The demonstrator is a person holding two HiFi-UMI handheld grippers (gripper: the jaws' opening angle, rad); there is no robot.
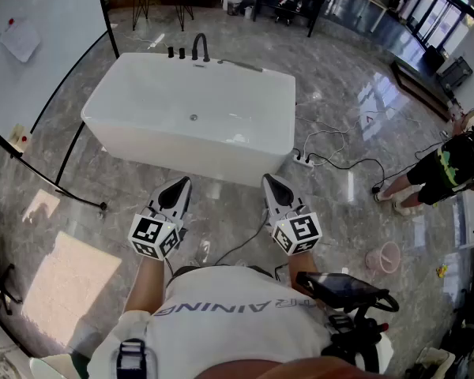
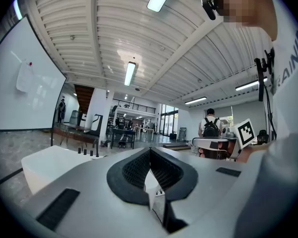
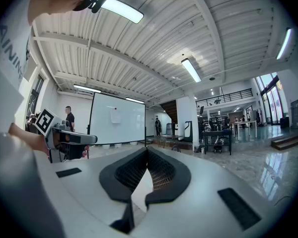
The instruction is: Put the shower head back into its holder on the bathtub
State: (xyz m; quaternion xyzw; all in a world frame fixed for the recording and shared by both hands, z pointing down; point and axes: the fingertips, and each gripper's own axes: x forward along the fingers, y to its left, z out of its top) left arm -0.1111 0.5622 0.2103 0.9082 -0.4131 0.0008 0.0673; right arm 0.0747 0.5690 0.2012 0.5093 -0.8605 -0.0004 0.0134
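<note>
Nothing had begun. The left gripper (image 1: 176, 192) and right gripper (image 1: 275, 188) were both closed and empty, well short of the bathtub (image 1: 166, 136). The shower head (image 1: 242, 65) apparently lay along its far rim, awaiting pickup.

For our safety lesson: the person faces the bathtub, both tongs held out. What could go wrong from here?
Cables and a power strip lie by the bathtub's right corner: likely trip hazard.
The tap sits on the far rim; reaching there may mean overleaning.
Left tongs and right tongs are shut; they must open before gripping.
</note>
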